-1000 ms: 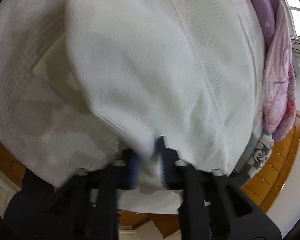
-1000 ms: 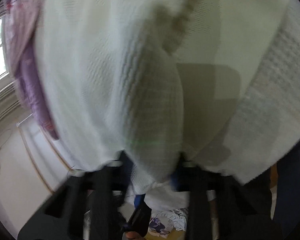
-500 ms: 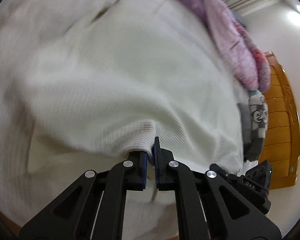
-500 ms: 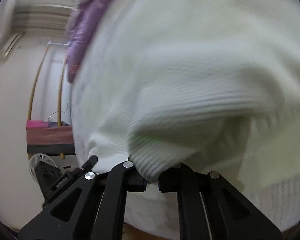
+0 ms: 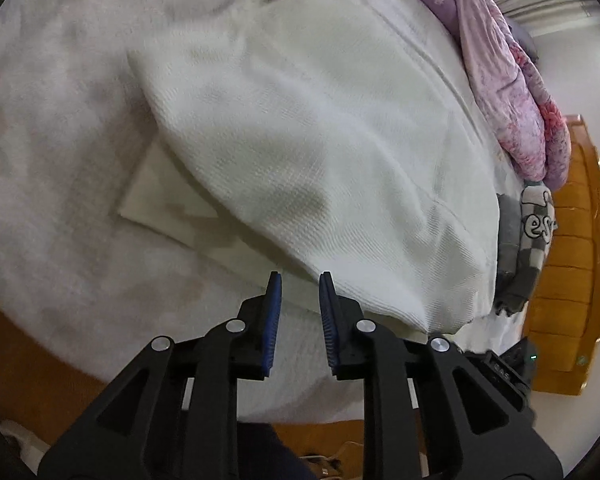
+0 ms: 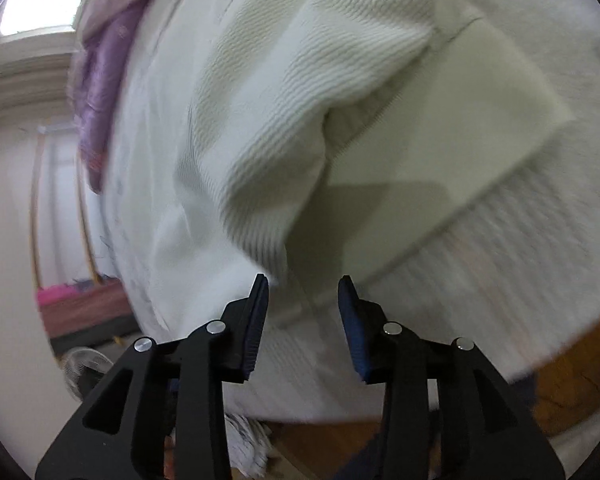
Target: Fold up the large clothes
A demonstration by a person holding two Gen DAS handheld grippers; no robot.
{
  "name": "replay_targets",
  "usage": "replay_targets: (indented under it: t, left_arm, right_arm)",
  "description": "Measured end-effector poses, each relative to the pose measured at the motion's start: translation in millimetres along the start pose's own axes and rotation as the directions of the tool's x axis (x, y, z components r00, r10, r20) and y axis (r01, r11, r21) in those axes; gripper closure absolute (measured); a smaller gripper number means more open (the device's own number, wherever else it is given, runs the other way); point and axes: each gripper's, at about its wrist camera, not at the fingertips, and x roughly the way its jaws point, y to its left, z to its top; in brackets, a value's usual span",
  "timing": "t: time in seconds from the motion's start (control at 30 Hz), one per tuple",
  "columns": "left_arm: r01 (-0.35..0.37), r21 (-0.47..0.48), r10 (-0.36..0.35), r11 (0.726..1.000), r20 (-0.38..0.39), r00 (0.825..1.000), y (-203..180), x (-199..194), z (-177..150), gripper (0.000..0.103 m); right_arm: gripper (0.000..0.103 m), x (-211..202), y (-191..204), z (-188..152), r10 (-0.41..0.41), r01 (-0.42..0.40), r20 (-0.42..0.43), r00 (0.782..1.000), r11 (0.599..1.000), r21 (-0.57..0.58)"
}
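Plainly folded over itself, the white knit garment (image 5: 320, 152) lies on a pale fleecy blanket (image 5: 60, 160) spread across the bed, its ribbed upper layer doubled over a flatter, smoother cream panel that juts out at one side. From the right wrist view the same garment (image 6: 268, 128) shows a thick ribbed fold bunched in the middle, the hem hanging down to just above the fingertips. Left gripper (image 5: 299, 284): jaws have just been opening; they stand a little apart with nothing between the blue pads, tips just short of the garment's near edge, over the blanket. Right gripper (image 6: 303, 286): jaws have likewise just been opening, wider gap; the ribbed hem ends just beside the left-hand pad but no cloth is pinched. Both have let the garment go. Beyond the garment, a purple and pink quilt (image 5: 512, 92) is heaped along the far side of the bed, and a grey, black and white checked cloth with lettering (image 5: 528, 240) sits below it. An orange wooden bed frame (image 5: 572, 260) runs along the right edge of the left wrist view. Bright window (image 6: 40, 0) at upper left of the right wrist view; a fan (image 6: 86, 368) on the floor lower left, partly blurred.
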Motion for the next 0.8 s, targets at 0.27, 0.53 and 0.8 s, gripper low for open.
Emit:
replay_targets:
  t: [0.27, 0.53, 0.8]
  left_arm:
    - [0.031, 0.171, -0.039, 0.985, 0.04, 0.998, -53, 17, 31, 0.083]
    - [-0.234, 0.292, 0.248, 0.928, -0.01, 0.969, -30, 76, -5, 0.082]
    - [-0.164, 0.194, 0.176, 0.967, -0.045, 0.983, -14, 68, -2, 0.075]
  right_arm:
    - [0.074, -22, 87, 41, -0.091, 0.133, 0.143, 0.986, 0.936, -0.325]
    - [0.103, 30, -15, 32, -0.366, 0.36, 0.018, 0.93, 0.902, -0.237]
    - [0.097, -20, 2, 23, -0.259, 0.27, 0.079, 0.963, 0.943, -0.197]
